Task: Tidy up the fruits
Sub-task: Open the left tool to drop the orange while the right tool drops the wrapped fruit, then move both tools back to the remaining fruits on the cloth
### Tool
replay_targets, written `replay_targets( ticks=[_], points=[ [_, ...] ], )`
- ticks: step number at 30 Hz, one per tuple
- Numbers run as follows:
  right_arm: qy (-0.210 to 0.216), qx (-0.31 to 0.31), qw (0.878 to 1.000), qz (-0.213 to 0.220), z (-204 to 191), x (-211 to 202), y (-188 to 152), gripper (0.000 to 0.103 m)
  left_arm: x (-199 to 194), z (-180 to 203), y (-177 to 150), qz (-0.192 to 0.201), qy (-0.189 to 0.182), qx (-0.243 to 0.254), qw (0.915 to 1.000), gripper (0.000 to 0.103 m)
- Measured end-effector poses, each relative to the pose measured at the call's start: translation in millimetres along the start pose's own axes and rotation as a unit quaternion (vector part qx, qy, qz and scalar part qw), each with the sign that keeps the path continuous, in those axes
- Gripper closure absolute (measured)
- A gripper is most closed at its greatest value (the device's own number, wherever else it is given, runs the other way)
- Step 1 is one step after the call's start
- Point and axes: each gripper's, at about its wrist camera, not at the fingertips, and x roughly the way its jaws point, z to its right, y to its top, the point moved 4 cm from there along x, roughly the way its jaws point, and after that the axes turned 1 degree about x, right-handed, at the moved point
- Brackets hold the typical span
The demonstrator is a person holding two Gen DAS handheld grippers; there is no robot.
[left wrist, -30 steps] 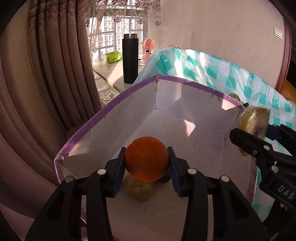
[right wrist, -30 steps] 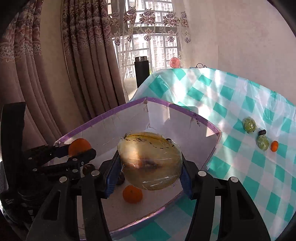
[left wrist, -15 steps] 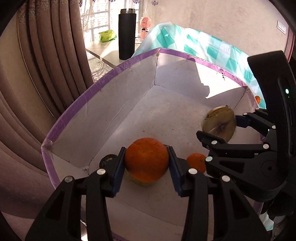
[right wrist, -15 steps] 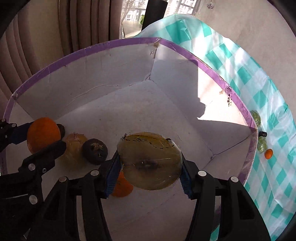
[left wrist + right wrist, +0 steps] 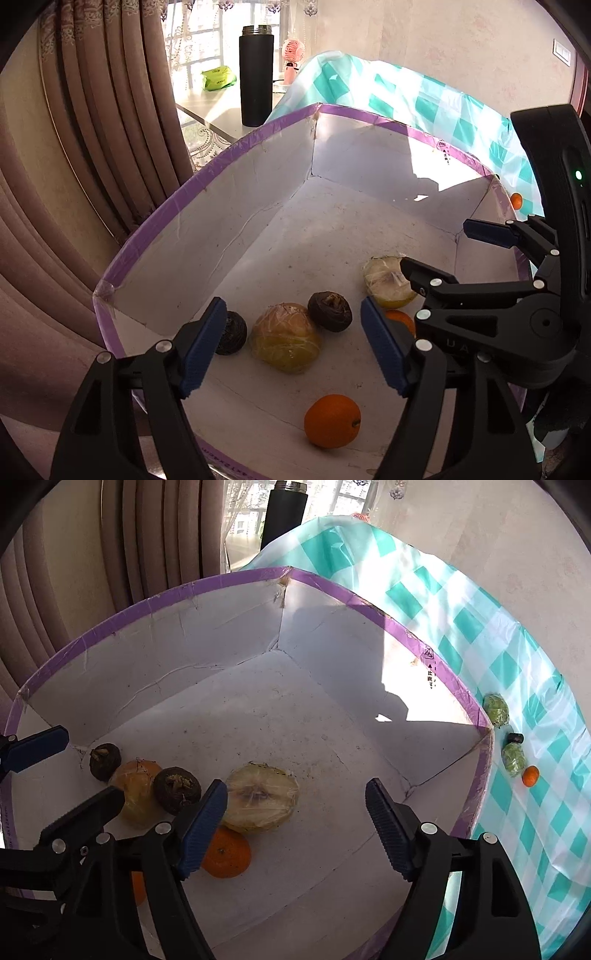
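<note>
bright window light, hard shadows
sun glares on the box (image 5: 424, 686) wall beyond the claws; fisheye edges bend, corners black.

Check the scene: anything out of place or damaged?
Four pieces still lie outside the box on the checked cloth: two green wrapped fruits, a small orange and a dark bit. The box's walls look creased.

Purple-rimmed white box (image 5: 373, 614), teal-checked cloth (image 5: 480, 627)

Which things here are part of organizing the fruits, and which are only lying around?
Part of the job: box; the fruits in it, such as the orange and wrapped half fruit; the small orange and two green wrapped fruits on the tablecloth.

Lying around: black flask, pink fan, green packet.
</note>
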Motion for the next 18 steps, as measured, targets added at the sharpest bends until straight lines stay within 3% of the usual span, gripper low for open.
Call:
replay_targets(
  ticks=[4, 9, 10, 14, 18],
  points=[
    [0.014, 0.019, 0.999, 0.025, 6.8, -4.3, -0.6, 0.023, -1.7, -2.0, 1.4, 0.003, -0.011, -0.010, 0.9999, 0.015],
    [0.032, 0.038, 0.996, 0.080, 13.8, -17.2, -4.1, 0.022, -12.1, 1.4, 2.6, 0.024, 0.008, -0.001, 0.9997, 0.009],
    [0.035, 0.047, 0.993, 0.098, 16.9, -23.7, -5.5, 0.018, -16.8, 3.1, 3.6, 0.035, 0.012, 0.002, 0.9993, 0.008],
    [0.054, 0.083, 0.976, 0.192, 41.8, -55.8, -11.0, 0.016, -47.5, 13.0, 10.6, 0.116, 0.021, -0.001, 0.9930, 0.004],
    [0.042, 0.136, 0.959, 0.245, 84.9, -75.0, -27.4, 0.016, -87.1, 38.2, 11.5, 0.221, -0.004, 0.004, 0.9754, 0.002]
  ],
)
